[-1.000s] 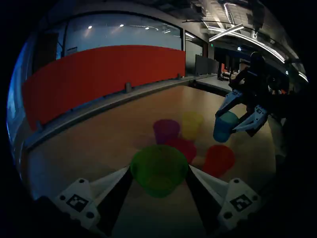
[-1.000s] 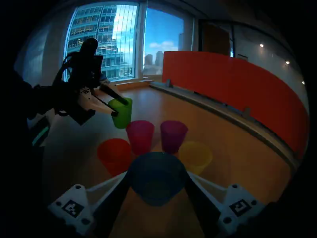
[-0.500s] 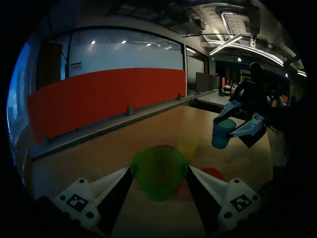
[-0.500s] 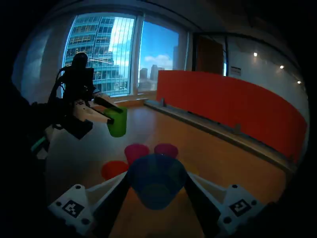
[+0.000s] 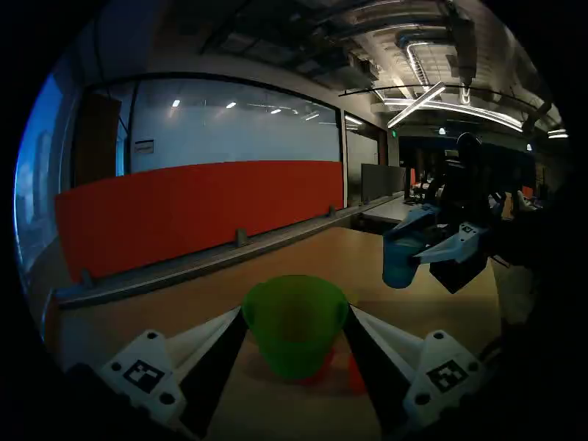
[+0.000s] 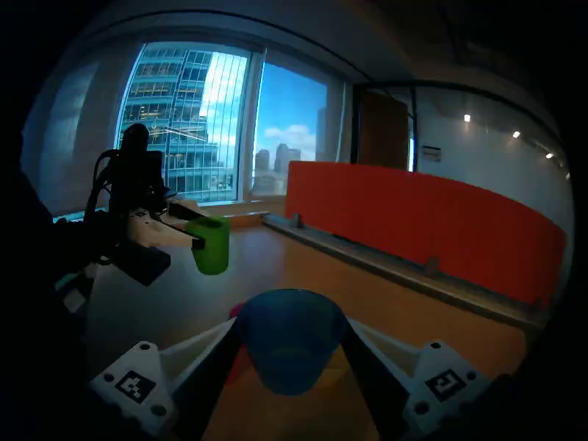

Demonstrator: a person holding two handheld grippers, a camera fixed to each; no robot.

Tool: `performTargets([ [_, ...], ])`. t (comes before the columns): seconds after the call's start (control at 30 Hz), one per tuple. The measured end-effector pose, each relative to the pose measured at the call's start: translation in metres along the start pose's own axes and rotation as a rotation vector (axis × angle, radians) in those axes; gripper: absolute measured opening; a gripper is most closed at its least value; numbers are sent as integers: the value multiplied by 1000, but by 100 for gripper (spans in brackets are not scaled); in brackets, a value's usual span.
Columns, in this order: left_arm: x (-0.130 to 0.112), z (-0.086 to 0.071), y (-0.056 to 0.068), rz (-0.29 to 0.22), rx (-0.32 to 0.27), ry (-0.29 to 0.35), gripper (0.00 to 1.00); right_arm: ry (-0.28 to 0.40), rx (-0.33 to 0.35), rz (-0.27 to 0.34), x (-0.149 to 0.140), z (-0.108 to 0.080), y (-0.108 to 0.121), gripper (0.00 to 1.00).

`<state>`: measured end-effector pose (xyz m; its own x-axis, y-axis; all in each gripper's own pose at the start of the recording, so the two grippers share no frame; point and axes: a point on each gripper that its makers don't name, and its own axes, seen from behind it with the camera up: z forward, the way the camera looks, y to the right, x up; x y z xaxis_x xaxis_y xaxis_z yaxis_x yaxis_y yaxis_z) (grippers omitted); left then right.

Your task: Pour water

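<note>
Two cups up over the table

Your left tool holds the near cup above the table; your right tool holds the far cup, ahead and rightward.

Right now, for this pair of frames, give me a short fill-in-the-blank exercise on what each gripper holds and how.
1. The left gripper is shut on a ____ cup.
2. The right gripper is shut on a ____ cup.
3. Both cups are held ____, neither tipped to pour.
4. In the right gripper view, the left gripper appears on the ____ side of the picture.

Missing words: green; blue; upright; left
</note>
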<state>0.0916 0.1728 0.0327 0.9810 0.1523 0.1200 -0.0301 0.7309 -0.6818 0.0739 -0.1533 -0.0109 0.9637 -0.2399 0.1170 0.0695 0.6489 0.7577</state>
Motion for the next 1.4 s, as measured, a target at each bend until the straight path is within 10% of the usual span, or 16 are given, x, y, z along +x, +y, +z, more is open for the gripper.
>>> performTargets([
  [0.87,17,-6,26,-6,-35,74,88,73,0,-41,45,-1,5,92],
  [1.4,18,-10,44,-11,-53,81,88,112,8,-175,91,5,4,92],
])
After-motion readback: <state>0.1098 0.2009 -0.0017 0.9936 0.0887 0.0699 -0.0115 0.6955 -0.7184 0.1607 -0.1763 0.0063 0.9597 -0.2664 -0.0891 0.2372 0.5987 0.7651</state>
